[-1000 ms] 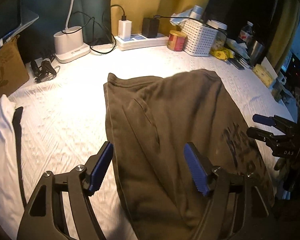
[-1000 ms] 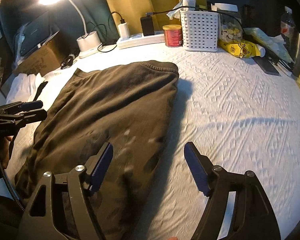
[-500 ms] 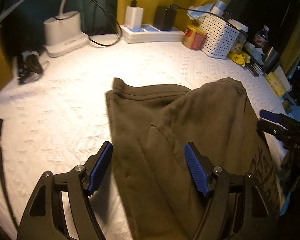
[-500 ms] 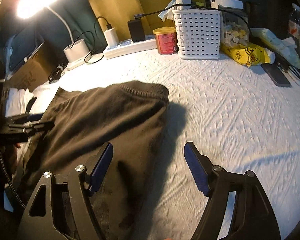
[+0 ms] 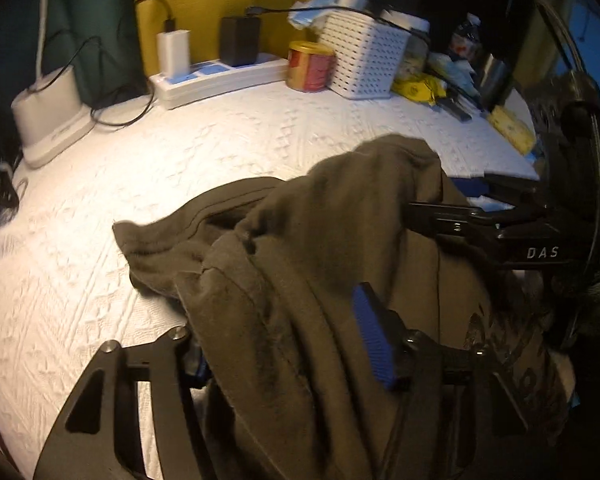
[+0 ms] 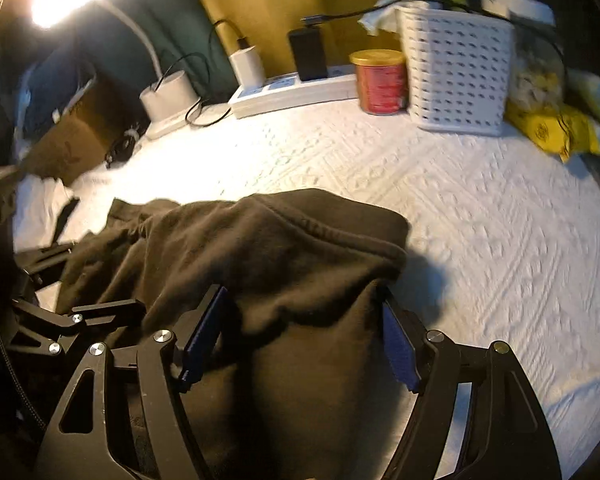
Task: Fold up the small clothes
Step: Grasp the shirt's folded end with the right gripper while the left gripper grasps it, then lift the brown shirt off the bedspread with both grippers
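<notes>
A dark olive garment [image 5: 340, 240] lies bunched and partly lifted on the white textured cover [image 5: 140, 200] of the table, its ribbed hem humped up toward the middle of the surface. The left gripper [image 5: 284, 344] has its blue-padded fingers spread wide, with folds of the cloth draped between them and over the left finger, which is mostly hidden; the pads do not appear to be pinching the fabric, though the blur makes that hard to settle. In the right wrist view the right gripper [image 6: 300, 340] also stands wide apart, and the thick rolled edge of the garment [image 6: 292, 264] fills the gap between its two pads, touching both of them. Each gripper shows at the edge of the other's view, close beside the heap. Along the far side of the table stand a white power strip [image 6: 296, 92] with plugged chargers, a red tin [image 6: 380, 80] and a white perforated basket [image 6: 456, 76], all well apart from the cloth.
</notes>
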`<control>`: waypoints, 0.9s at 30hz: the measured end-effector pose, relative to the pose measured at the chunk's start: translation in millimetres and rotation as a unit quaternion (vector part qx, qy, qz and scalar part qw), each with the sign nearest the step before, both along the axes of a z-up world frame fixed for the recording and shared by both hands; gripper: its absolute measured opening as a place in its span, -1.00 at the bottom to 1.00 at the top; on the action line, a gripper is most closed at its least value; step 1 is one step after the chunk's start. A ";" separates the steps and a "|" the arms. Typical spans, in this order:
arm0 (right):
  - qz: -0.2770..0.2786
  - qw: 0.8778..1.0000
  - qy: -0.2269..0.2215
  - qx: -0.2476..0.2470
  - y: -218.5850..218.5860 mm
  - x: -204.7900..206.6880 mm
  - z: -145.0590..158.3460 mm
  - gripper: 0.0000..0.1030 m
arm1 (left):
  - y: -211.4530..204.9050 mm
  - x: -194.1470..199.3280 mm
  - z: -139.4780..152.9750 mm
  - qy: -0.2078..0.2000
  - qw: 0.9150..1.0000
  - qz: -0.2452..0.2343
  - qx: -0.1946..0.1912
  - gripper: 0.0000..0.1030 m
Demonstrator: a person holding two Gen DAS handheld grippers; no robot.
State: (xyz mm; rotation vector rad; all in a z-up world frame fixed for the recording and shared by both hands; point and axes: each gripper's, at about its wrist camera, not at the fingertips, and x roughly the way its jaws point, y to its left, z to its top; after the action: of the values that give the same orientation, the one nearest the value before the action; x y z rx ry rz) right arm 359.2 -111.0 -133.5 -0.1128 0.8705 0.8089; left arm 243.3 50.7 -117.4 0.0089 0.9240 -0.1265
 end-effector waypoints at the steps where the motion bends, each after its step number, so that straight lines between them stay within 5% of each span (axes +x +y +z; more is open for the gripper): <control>1: 0.002 1.000 -0.007 -0.007 3.1 -2.6 -0.2 0.48 | -2.7 -0.2 -0.6 -0.002 1.000 -0.001 0.015 -0.08; 3: 0.010 1.000 -0.014 -0.010 4.8 -5.7 -0.9 0.42 | -5.2 -0.6 -0.6 -0.003 1.000 -0.006 0.023 -0.26; 5: 0.013 1.000 -0.017 -0.010 5.3 -6.9 -1.3 0.05 | -6.0 -1.1 -0.6 -0.003 1.000 -0.008 0.014 -0.50; 10: 0.029 0.999 -0.020 -0.006 9.1 -14.1 -1.5 -0.51 | -15.6 -4.4 -1.2 -0.007 1.000 -0.014 0.024 -0.61; 27: 0.026 0.998 -0.056 0.030 -4.8 -51.6 35.6 -0.68 | -30.5 -42.9 28.8 -0.073 0.997 -0.023 0.005 -0.65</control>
State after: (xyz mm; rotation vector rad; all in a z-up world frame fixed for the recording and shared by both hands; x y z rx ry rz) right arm 307.6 -115.9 -97.9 -0.1282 0.7390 0.8685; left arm 200.4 20.2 -88.6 0.0489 0.7795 -0.1617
